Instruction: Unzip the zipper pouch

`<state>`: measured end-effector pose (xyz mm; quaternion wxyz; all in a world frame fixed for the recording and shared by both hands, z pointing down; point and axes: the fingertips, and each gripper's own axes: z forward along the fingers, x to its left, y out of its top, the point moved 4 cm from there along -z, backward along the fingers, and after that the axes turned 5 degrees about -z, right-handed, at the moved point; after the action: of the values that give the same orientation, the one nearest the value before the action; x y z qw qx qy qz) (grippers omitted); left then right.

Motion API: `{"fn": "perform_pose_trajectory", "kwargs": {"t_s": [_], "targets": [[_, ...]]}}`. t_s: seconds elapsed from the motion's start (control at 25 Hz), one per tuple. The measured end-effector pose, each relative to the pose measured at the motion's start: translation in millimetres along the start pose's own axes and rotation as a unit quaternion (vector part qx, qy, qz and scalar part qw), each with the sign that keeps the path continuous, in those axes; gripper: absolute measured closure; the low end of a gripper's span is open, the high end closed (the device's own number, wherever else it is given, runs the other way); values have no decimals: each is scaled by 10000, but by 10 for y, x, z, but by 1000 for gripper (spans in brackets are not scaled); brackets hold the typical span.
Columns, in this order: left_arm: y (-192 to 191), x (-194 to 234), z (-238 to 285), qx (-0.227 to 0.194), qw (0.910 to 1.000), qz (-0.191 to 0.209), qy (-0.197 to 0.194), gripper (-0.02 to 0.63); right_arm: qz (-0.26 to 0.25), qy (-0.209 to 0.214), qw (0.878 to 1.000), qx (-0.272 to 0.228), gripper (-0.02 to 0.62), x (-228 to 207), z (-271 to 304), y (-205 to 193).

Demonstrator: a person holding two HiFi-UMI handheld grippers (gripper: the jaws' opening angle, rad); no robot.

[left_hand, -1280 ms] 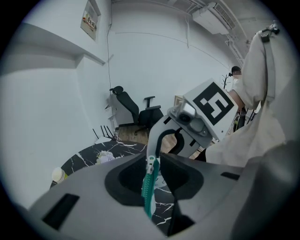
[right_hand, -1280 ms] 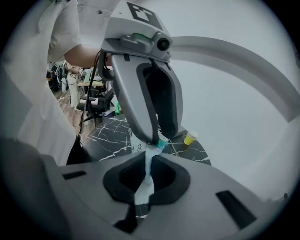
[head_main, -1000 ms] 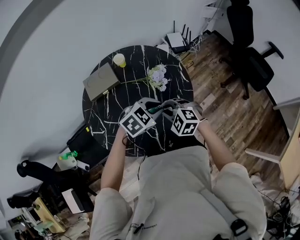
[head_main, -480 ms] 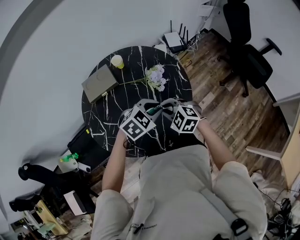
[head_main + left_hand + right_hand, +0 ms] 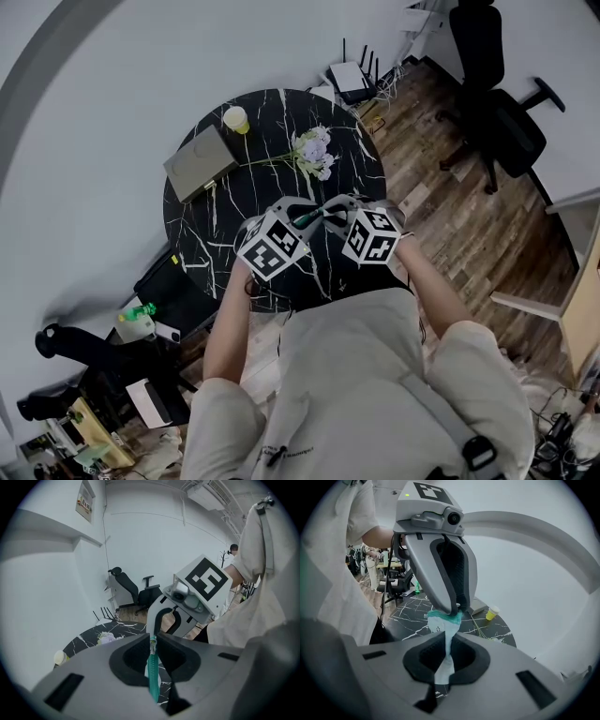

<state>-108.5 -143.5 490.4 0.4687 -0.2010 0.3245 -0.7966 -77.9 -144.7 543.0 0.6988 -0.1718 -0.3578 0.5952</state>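
We see a round tabletop [image 5: 220, 220], black with thin white veins, in the middle of the head view, and a wooden plank floor [image 5: 450, 225] shows to its right. Near the tabletop's upper edge a small yellow cup [image 5: 235, 119] stands upright. Just below and left of the cup a flat olive-grey box [image 5: 201, 163] lies at a slant, close to the left rim. Toward the upper right a bunch of pale flowers [image 5: 316, 150] lies on its side, its thin stems running left toward the box.
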Motion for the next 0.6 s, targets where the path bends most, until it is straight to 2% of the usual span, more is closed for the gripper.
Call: {"fn": "perform_pose_trajectory", "kwargs": {"t_s": [0.2, 0.32, 0.36, 0.44, 0.6], "targets": [[14, 37, -37, -382, 9986, -377, 36, 554, 110, -111, 9999, -75, 581, -39, -14, 2], [3, 119, -86, -891, 9897, -1107, 175, 555, 281, -266, 9991, -169, 581, -80, -32, 1], [-9, 154, -105, -1122, 9823, -1484, 193, 555, 351, -334, 9986, -195, 581, -93, -36, 2], [-54, 226, -141, -1599, 9594, -2317, 173, 555, 486, -467, 9974, -243, 581, -114, -31, 10], [-160, 336, -184, -2368, 8978, -3711, 125, 557, 673, -727, 9946, -300, 581, -154, -4, 31]]}}
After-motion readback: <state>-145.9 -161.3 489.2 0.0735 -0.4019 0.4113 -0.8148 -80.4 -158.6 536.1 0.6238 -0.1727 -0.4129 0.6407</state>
